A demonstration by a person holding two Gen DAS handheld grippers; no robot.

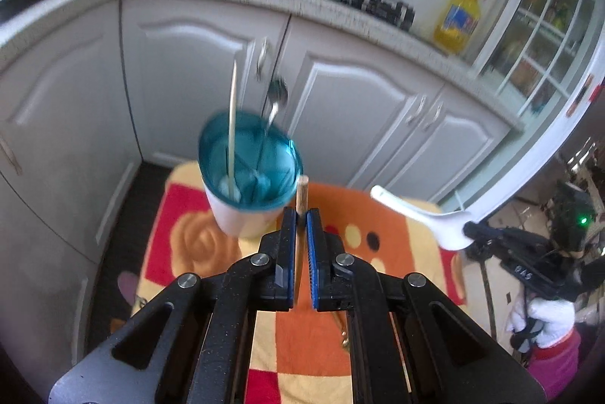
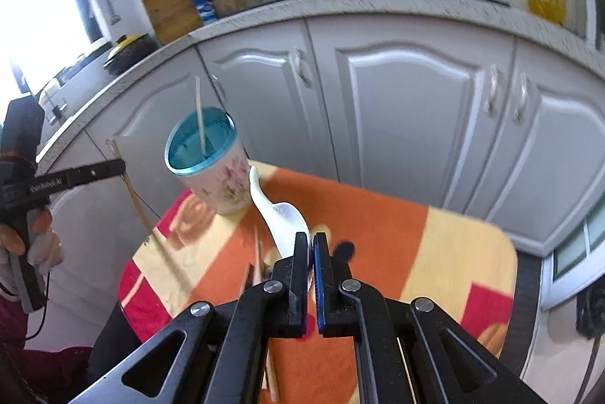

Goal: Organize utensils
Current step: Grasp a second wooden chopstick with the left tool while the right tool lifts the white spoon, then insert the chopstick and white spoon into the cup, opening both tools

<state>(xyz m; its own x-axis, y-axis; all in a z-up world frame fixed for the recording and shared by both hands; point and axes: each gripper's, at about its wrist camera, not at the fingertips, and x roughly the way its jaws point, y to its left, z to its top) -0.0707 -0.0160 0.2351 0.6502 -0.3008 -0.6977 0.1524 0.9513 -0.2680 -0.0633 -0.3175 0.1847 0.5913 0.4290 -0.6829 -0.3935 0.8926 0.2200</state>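
Pinching a light wooden chopstick (image 1: pixel 302 194), left gripper (image 1: pixel 301 215) fingers hold it just beside the blue-lined floral cup (image 1: pixel 249 173) on the orange patterned worktop (image 1: pixel 340 347). Right gripper (image 2: pixel 311 245) fingers clamp a white ceramic spoon (image 2: pixel 274 211), handle toward cup.

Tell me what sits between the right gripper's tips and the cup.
In the right wrist view, only the white spoon held by the right gripper; its handle reaches to beside the cup, above the patterned cloth.
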